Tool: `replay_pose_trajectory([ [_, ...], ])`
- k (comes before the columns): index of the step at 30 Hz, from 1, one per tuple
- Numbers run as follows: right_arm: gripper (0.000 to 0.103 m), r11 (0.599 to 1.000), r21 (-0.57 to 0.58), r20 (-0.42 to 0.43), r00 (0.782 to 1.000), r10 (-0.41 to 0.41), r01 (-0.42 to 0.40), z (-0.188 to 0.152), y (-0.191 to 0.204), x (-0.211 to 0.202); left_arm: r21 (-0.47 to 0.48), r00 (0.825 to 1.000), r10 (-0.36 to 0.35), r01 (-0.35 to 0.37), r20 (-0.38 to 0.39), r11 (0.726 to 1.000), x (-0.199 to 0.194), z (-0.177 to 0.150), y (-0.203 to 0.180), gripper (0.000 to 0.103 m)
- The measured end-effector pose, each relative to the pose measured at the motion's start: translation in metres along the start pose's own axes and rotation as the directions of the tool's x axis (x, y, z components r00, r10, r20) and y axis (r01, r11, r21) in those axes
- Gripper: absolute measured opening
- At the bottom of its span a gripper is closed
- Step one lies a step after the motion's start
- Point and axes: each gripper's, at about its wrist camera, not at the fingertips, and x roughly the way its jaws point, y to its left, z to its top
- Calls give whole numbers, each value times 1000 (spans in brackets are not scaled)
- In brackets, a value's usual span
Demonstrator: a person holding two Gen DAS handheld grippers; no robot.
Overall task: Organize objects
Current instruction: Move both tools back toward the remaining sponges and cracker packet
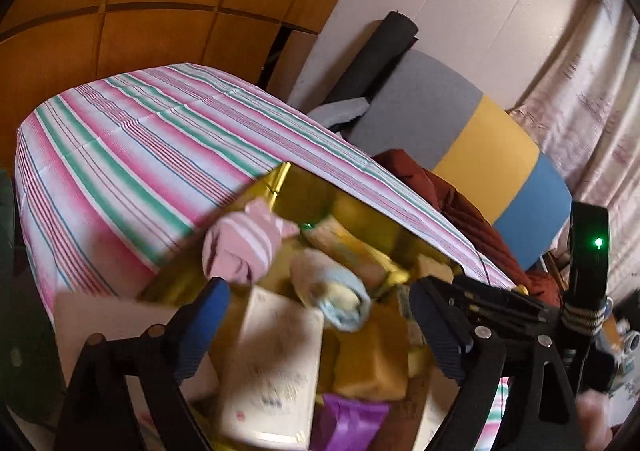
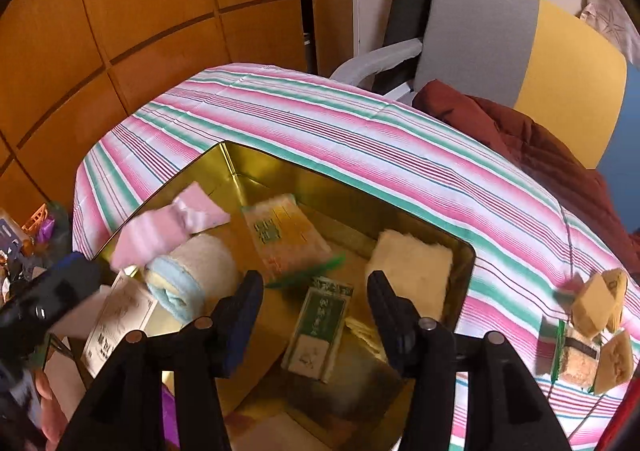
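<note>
A gold tin [image 2: 280, 171] stands open on the striped tablecloth [image 2: 320, 119]. Inside lie a pink striped sock [image 1: 244, 247], a rolled cream and blue sock [image 1: 336, 295], a yellow packet [image 2: 284, 235], a green packet [image 2: 320, 327], a pale sponge [image 2: 412, 271] and a white box [image 1: 276, 363]. My left gripper [image 1: 320, 291] hovers over the tin, open wide, with the pink sock just beyond its left finger and nothing between its pads. My right gripper [image 2: 316, 279] is open above the green packet; the sponge sits just right of its right finger, free of the pads.
Yellow sponge blocks [image 2: 600, 303] and a wrapped packet [image 2: 576, 359] lie on the cloth right of the tin. A grey, yellow and blue chair [image 2: 520, 35] with a maroon jacket [image 2: 540, 147] stands behind the table. Wood panelling [image 2: 160, 11] lines the far wall. A purple packet [image 1: 344, 423] lies near the tin's front.
</note>
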Motion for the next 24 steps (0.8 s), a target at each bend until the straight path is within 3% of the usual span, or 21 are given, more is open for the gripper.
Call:
replay_pose_trajectory([
  [5, 55, 999, 44, 42, 999, 18, -20, -12, -11, -18, 19, 999, -28, 29, -14, 999, -9, -22, -13, 94],
  [11, 55, 992, 117, 66, 997, 43, -51, -30, -30, -41, 135, 999, -48, 47, 8, 990, -26, -45, -41, 101],
  [15, 55, 991, 127, 85, 996, 18, -29, -47, -41, -59, 212, 997, -75, 73, 1, 974, -32, -58, -61, 103],
  [19, 55, 990, 138, 76, 997, -11, 0, -67, -53, -67, 260, 989, -135, 148, -65, 954, -32, -72, -80, 103],
  [24, 55, 984, 175, 52, 998, -45, 35, -97, -74, -73, 324, 981, -167, 191, -101, 926, -38, -95, -106, 103],
])
